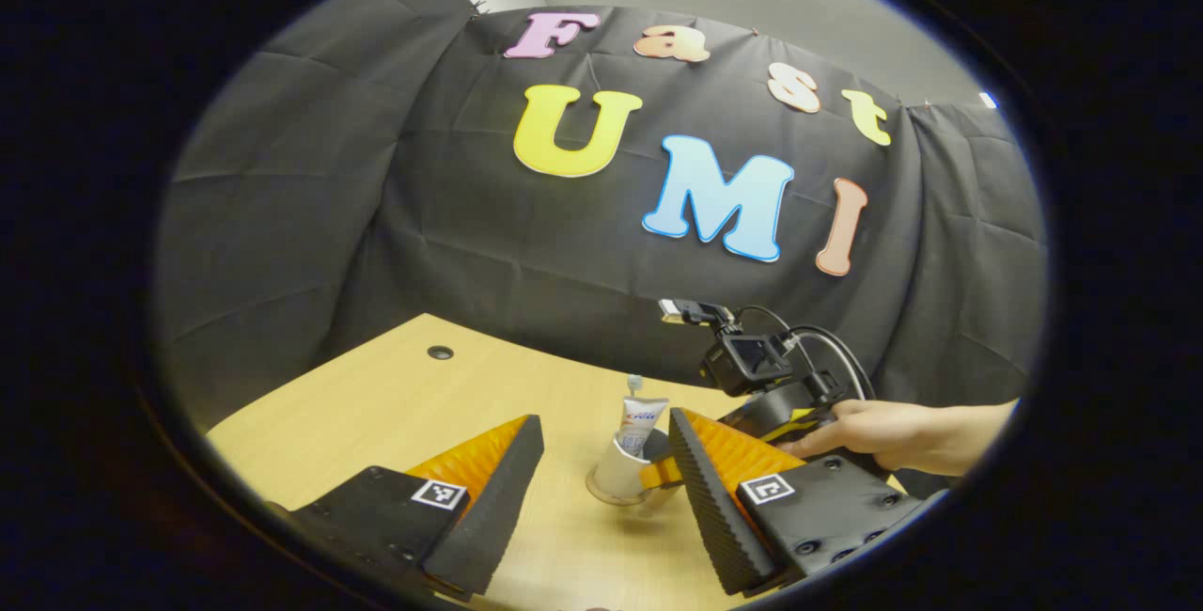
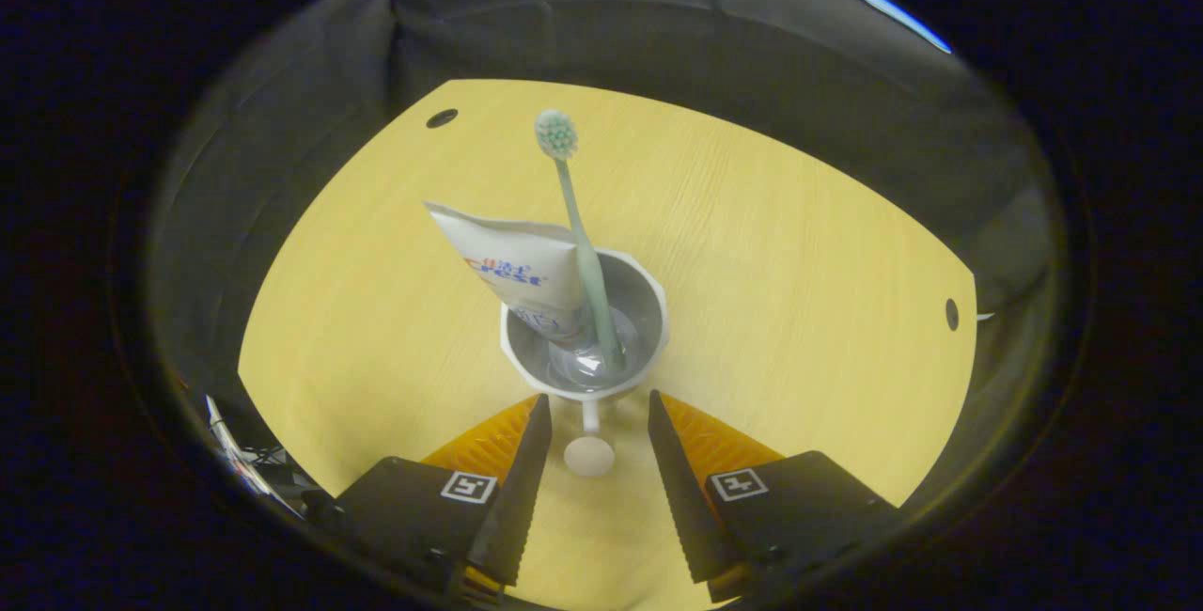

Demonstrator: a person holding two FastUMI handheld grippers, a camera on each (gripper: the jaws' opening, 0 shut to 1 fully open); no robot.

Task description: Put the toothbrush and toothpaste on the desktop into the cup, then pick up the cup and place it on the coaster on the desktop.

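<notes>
Right gripper view: the right tool [image 2: 590, 446] stands parted astride the cup's handle [image 2: 589, 442] — toothbrush [image 2: 575, 216] and toothpaste [image 2: 517, 268] inside, cup [image 2: 585, 329] on the surface [image 2: 799, 263]. Pinching the thin handle off-centre could tip the top-heavy cup.

The toothpaste tube [image 2: 522, 268] standing in the cup [image 2: 653, 305] carries a red-and-blue brand mark across its white face with a band of finer print below it, and in the left gripper view the same mark on the tube [image 1: 642, 421] is too small to make out. Each finger of the left gripper [image 1: 604, 420] bears a square black-and-white coded tag [image 1: 439, 494] near its base. The right gripper [image 2: 598, 398] has the same kind of tag [image 2: 469, 487] on both fingers, with no letters or numbers on any of them.
</notes>
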